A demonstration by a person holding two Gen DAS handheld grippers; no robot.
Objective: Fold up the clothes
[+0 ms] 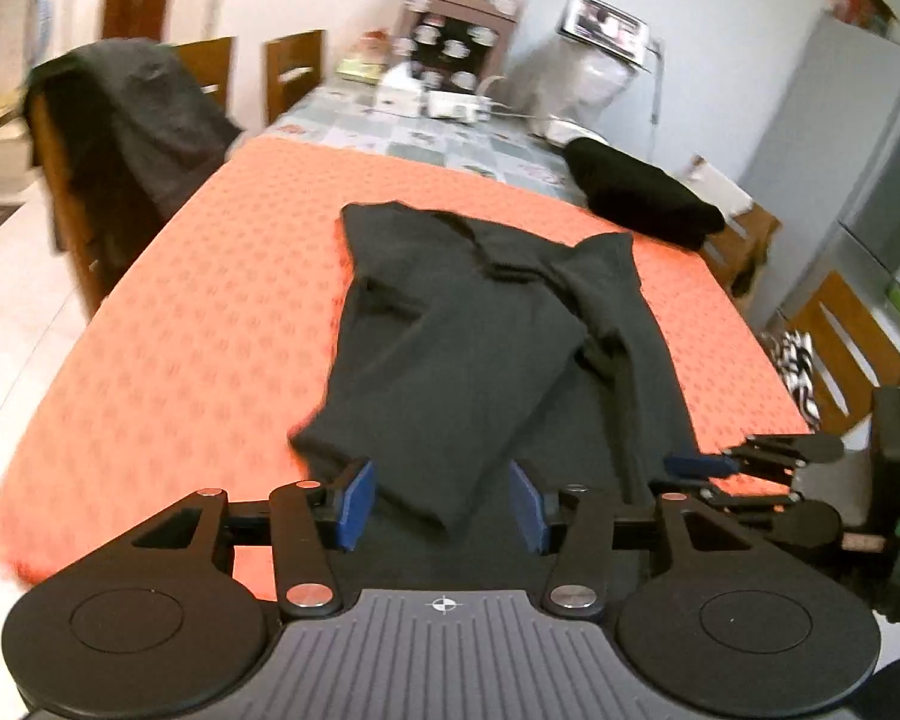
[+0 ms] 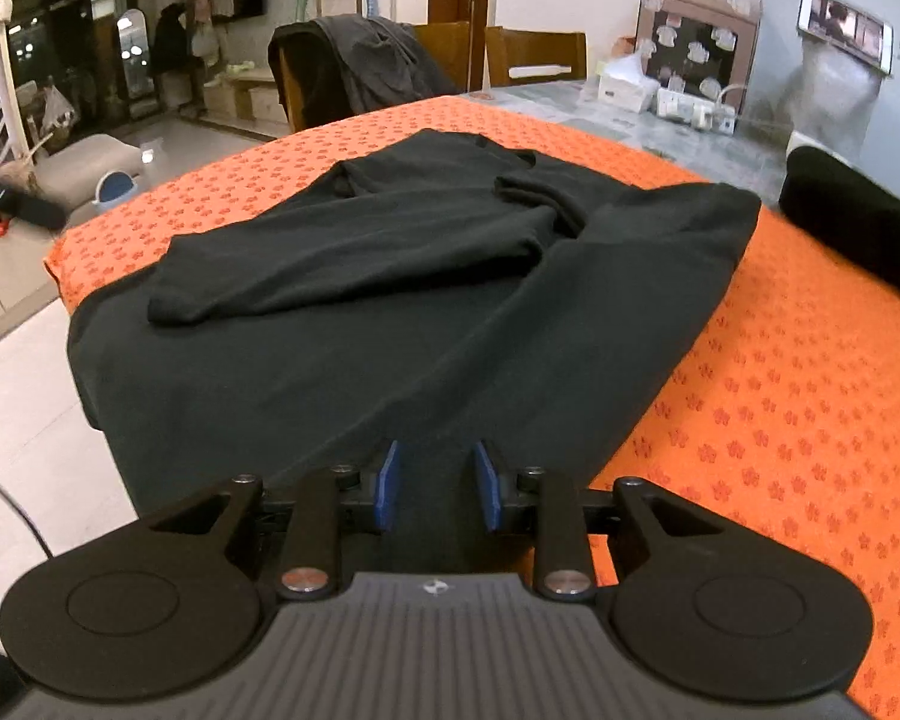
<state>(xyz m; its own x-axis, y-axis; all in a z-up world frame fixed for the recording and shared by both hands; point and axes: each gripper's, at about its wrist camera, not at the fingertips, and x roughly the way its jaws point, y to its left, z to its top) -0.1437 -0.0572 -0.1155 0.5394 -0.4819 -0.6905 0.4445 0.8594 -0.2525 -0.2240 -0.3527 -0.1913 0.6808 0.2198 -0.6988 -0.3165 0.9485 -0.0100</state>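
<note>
Black long-sleeved top (image 2: 390, 276) lies flat on orange flower-print table cover (image 2: 780, 396), both sleeves crossed over its chest, near hem at table edge. Left gripper (image 1: 444, 498) & right gripper (image 2: 437, 489) both w/ jaws apart, empty, over hem. Prob mid-fold; next needs a grip on hem corners.

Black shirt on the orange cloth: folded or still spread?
Partly folded. The black shirt has both sleeves turned in across its body; the hem end lies flat, unfolded.
</note>
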